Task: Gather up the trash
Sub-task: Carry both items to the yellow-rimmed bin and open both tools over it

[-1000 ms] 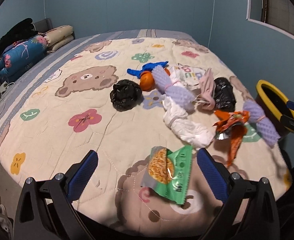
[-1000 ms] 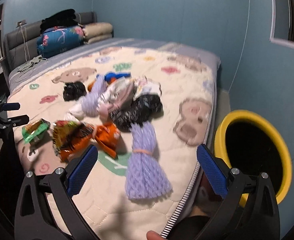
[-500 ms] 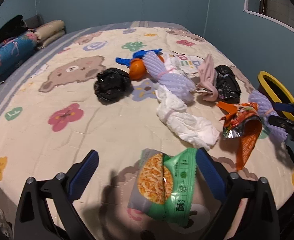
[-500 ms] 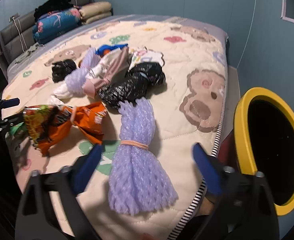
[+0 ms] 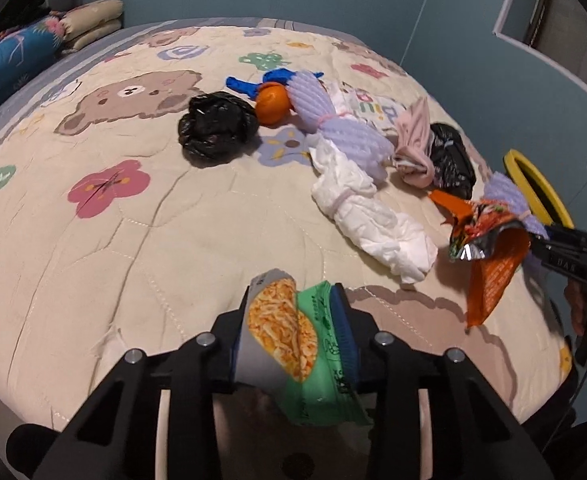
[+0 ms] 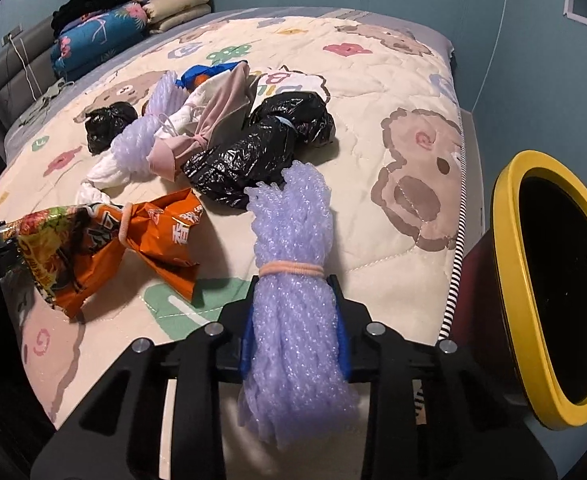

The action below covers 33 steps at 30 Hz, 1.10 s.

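On the left, the left gripper (image 5: 293, 322) has its fingers (image 5: 343, 320) closed on a green snack packet (image 5: 293, 328) at the near edge of the bed (image 5: 93, 240). The packet looks light, thin and crinkly, probably slippery, so a pinch across its flat middle seems the safest hold. It sits squarely between the blue pads, with its top sticking out ahead of them.

On the right, the right gripper (image 6: 293, 322) clamps a purple foam net bundle (image 6: 291, 280) just below its pink band. The bundle looks soft, springy and nearly weightless, so it should squash under the pads; the banded waist is the firmest spot. Its upper half lies on the bed, near the yellow-rimmed bin (image 6: 509, 280).
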Each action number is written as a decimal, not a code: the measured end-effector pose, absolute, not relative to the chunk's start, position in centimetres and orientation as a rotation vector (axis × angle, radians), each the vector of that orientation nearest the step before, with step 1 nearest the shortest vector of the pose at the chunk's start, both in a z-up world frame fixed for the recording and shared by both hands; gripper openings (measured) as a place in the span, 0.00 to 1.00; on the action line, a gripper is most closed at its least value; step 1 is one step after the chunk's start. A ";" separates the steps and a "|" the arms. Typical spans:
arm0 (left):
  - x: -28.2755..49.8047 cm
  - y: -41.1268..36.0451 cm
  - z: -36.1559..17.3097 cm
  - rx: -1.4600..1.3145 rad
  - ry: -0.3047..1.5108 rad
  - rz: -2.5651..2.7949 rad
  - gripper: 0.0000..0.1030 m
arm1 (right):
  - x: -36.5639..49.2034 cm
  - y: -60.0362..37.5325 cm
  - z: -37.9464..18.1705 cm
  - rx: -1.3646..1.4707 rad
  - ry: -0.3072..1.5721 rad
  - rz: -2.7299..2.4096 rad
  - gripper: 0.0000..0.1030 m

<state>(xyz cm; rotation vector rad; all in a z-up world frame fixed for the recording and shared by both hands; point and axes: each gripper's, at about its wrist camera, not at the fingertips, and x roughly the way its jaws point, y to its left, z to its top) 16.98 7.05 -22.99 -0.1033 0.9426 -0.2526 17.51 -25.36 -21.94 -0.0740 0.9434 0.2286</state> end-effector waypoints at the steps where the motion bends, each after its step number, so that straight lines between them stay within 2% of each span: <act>1: 16.8 7.3 -22.7 -0.111 0.933 -0.254 0.32 | 17.3 -25.5 -21.6 -0.062 0.933 0.235 0.28; 15: 14.6 5.8 -14.7 -0.129 0.763 -0.333 0.30 | 12.2 -28.0 -13.5 0.142 0.777 0.411 0.28; 25: 15.9 -1.7 -7.9 -0.098 0.623 -0.457 0.30 | 8.7 -32.9 -7.0 0.233 0.593 0.350 0.28; 33: 18.9 -8.8 -5.4 -0.080 0.608 -0.555 0.30 | 7.8 -39.2 -5.3 0.273 0.538 0.175 0.28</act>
